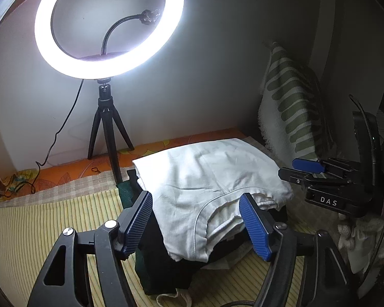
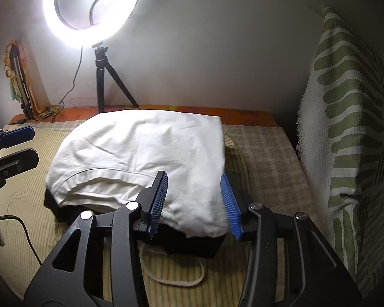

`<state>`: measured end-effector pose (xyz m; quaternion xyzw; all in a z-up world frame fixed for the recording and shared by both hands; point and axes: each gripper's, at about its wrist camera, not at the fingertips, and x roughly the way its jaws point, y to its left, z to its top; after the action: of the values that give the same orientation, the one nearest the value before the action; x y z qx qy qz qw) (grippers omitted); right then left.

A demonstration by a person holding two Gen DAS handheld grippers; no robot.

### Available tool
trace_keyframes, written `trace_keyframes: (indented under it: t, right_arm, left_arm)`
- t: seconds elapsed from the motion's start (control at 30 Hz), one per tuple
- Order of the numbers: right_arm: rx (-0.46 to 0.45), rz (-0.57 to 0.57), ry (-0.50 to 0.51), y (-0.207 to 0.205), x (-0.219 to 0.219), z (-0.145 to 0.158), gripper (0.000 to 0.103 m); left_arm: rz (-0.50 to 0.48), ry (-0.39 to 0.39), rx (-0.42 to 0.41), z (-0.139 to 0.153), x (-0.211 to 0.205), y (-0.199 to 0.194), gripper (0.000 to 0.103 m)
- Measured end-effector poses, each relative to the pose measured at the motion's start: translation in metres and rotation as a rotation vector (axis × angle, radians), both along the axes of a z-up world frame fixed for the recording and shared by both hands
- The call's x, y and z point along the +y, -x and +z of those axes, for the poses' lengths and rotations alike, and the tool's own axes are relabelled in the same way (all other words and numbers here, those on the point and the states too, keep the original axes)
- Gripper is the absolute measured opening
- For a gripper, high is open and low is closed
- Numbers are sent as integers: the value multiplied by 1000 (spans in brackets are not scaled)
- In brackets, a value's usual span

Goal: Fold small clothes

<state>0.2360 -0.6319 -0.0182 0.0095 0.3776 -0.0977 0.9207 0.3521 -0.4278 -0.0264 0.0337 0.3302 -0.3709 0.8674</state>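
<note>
1. We see a folded white garment (image 1: 212, 179) on top of a pile of dark clothes (image 1: 161, 263). The pile sits on the bed's striped yellow cover (image 1: 51, 217), toward the far edge by the wall.
2. Our left gripper (image 1: 201, 227) is spread. Its blue pads (image 1: 254, 227) flank the near hem of the white garment and do not press on it. Nothing is pinched.
3. Our right gripper (image 2: 197, 206) is also spread, less wide. Its pads (image 2: 230, 204) straddle the garment's near right corner; the cloth lies between them, loose, not clamped.
4. In the right wrist view, the left gripper shows at the left edge, jaws apart, beside the pile. In the left wrist view, the right gripper shows at the right side, just beside the garment's right edge.
5. A white cord loop (image 2: 176, 278) pokes out from under the dark clothes at the near side of the pile.
6. A lit ring light (image 1: 107, 25) stands on a small black tripod (image 1: 107, 133) at the bed's far edge against the wall. Its cable (image 1: 61, 128) runs down toward the far left corner.
7. A green-and-white striped pillow (image 2: 350, 128) stands upright along the bed's right edge.
8. An orange patterned sheet (image 1: 71, 171) shows along the far edge, with a checked cloth (image 2: 263, 158) just in front of it.
</note>
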Motion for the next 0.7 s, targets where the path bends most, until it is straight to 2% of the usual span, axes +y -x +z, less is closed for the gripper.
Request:
trace_keyframes:
  t: [0.2, 0.37, 0.4, 0.43, 0.5, 0.67, 0.7]
  right_arm:
    - [-25, 2, 1, 24, 22, 15, 48]
    - [-52, 10, -5, 45, 44, 30, 49]
    - [-57, 11, -8, 48, 47, 33, 50]
    - [-63, 11, -14, 53, 52, 36, 56]
    - [-80, 18, -20, 62, 62, 40, 65]
    - [-112, 25, -44, 88, 88, 44, 70]
    - [-115, 22, -48, 95, 94, 43, 74]
  left_arm:
    - [0, -3, -55, 19, 22, 29, 86]
    - [5, 3, -82, 32, 44, 51, 91]
    - [5, 3, -88, 34, 48, 56, 92]
    - [5, 4, -93, 36, 52, 61, 93]
    - [10, 7, -102, 40, 62, 70, 100]
    - [29, 20, -118, 47, 89, 93, 103]
    - [32, 20, -119, 47, 94, 97, 103]
